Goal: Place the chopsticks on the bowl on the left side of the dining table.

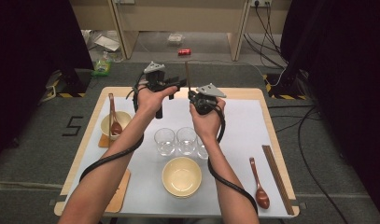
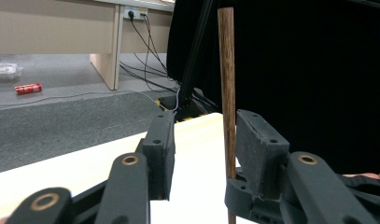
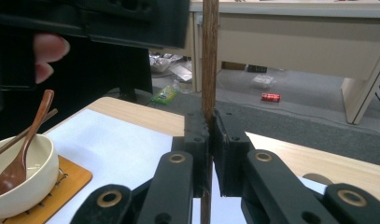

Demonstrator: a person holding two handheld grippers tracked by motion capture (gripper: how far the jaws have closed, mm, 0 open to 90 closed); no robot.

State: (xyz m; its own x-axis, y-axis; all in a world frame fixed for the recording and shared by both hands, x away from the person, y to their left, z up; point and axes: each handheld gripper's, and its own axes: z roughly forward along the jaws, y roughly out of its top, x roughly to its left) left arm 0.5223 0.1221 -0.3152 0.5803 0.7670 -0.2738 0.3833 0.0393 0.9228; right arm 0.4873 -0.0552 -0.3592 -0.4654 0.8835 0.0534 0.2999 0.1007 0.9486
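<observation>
A dark wooden chopstick stands upright above the far middle of the table. My right gripper is shut on its lower part; in the right gripper view the jaws pinch the chopstick tightly. My left gripper comes in from the left, higher on the stick. In the left gripper view the chopstick stands between the jaws of my left gripper, close against the right jaw, with a wide gap to the left one. The left gripper's body crosses the top of the right gripper view.
On the white mat, a bowl with a wooden spoon rests on a coaster at the left. Three glasses stand in the middle, an empty bowl before them. Another spoon and chopstick lie at the right.
</observation>
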